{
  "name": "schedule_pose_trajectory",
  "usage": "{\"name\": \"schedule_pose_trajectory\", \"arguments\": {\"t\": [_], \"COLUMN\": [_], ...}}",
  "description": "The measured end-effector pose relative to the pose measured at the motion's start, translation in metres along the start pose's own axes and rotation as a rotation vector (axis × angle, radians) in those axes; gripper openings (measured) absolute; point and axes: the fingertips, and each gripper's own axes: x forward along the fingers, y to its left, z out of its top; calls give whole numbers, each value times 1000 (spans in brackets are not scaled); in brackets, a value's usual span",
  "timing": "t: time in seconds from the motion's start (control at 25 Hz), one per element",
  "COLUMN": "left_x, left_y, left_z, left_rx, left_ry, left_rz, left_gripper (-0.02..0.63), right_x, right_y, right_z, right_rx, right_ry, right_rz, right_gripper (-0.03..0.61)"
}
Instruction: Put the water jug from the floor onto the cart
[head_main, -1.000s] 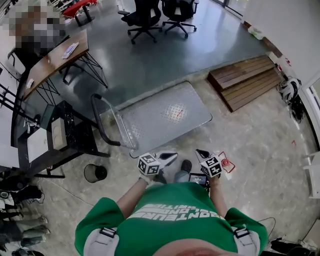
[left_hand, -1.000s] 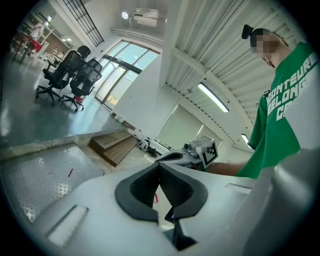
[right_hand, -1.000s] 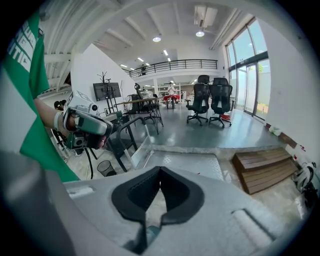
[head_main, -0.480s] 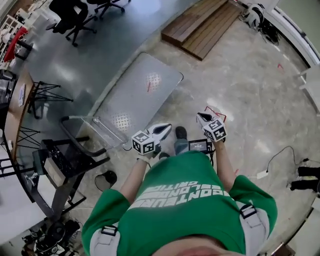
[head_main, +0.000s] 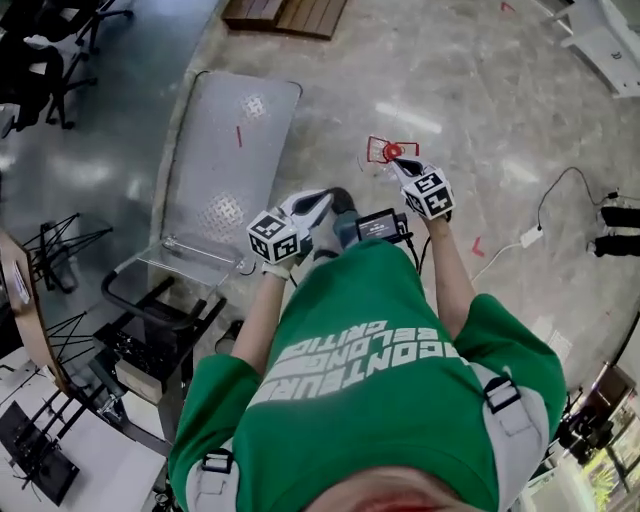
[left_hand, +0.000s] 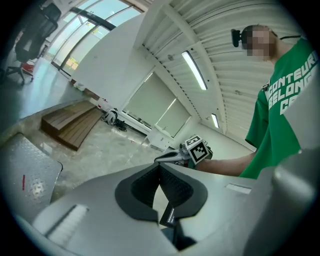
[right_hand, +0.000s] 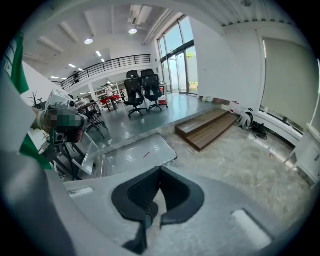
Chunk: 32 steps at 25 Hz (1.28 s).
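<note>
The flat metal cart (head_main: 232, 140) stands on the floor at the upper left of the head view, its black push handle (head_main: 150, 305) toward me. No water jug shows clearly in any view. My left gripper (head_main: 332, 197) is held in front of my chest, jaws shut and empty. My right gripper (head_main: 395, 163) points down at a red marking (head_main: 383, 150) on the stone floor, shut with nothing in it. The left gripper view shows its own closed jaws (left_hand: 160, 166), the right gripper (left_hand: 172, 157) beyond them and a corner of the cart (left_hand: 25, 175). The right gripper view has its closed jaws (right_hand: 159, 170) before the cart (right_hand: 135, 152).
A low wooden platform (head_main: 285, 12) lies past the cart. Office chairs (head_main: 40, 50) stand at the far left. A black rack (head_main: 150, 355) sits beside the cart handle. A cable with a white plug block (head_main: 530, 237) runs over the floor at right.
I have turned to the right: the cart slid from the middle of the head view to its upper left. Both grippers swung along, and the right one now sits by the red floor marking.
</note>
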Motion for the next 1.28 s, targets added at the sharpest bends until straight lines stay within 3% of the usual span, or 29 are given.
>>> {"name": "schedule_pose_trajectory", "arguments": {"t": [0.16, 0.32, 0.44, 0.52, 0.64, 0.76, 1.0, 1.12, 1.28], "left_x": [25, 41, 57, 62, 70, 72, 88, 97, 104], "left_y": [7, 18, 27, 31, 38, 47, 55, 58, 56], "left_z": [-5, -13, -21, -27, -34, -42, -55, -63, -69], "left_rx": [1, -30, -50, -64, -86, -110, -143, -149, -165], "left_ry": [83, 143, 187, 211, 231, 252, 280, 298, 292], "left_rz": [-38, -60, -74, -82, -84, -75, -85, -95, -88], "left_gripper": [8, 8, 8, 8, 8, 8, 8, 8, 8], "right_x": [22, 62, 100, 123, 151, 177, 223, 235, 258], "right_y": [-35, -61, -86, -95, -109, -116, -138, -142, -145], "right_z": [-40, -83, -117, -140, -169, -200, -246, -272, -272], "right_rx": [69, 225, 311, 341, 347, 346, 343, 342, 303], "right_ry": [97, 160, 203, 248, 320, 386, 476, 581, 540], "right_rz": [-54, -54, -59, -72, -98, -111, -150, -186, -182], "right_gripper": [-8, -2, 23, 87, 204, 243, 262, 263, 279]}}
